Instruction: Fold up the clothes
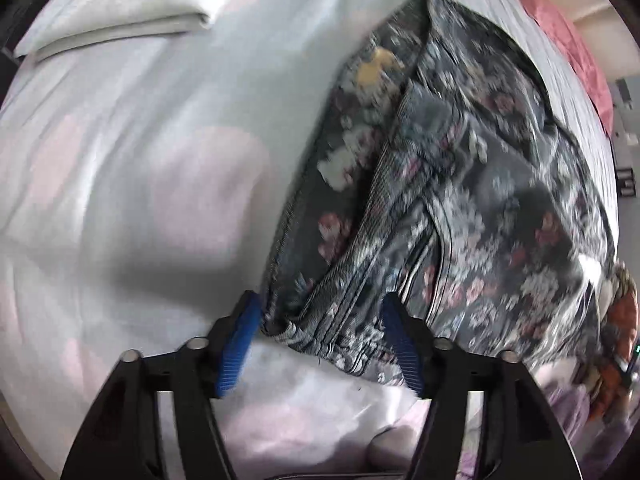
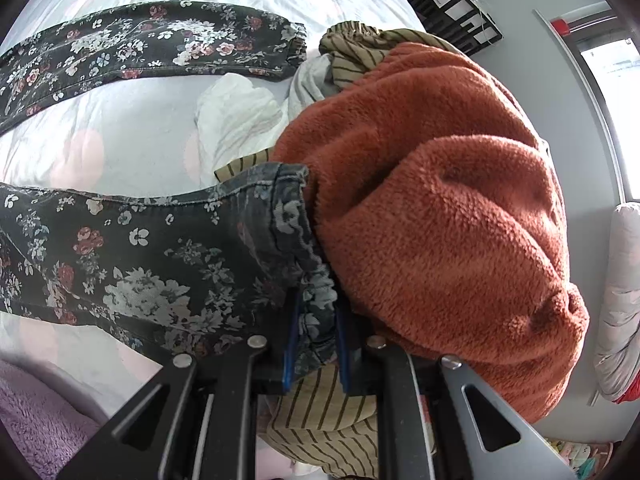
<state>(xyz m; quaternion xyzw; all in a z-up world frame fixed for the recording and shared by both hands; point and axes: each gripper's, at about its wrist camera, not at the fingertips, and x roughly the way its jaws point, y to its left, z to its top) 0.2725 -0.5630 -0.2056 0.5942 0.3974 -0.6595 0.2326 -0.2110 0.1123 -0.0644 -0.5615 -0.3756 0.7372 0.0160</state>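
Note:
Dark floral trousers lie bunched on the white bed sheet. In the left wrist view my left gripper is open, its blue pads standing wide on either side of a gathered corner of the trousers. The picture there is blurred. In the right wrist view my right gripper is shut on the elastic cuff of one trouser leg, which runs off to the left. The other leg lies flat farther back on the sheet.
A rust fleece garment is heaped right beside the held cuff, over a tan striped garment. A crumpled white cloth lies behind. A folded white item rests far left; lilac fleece is at the near-left edge.

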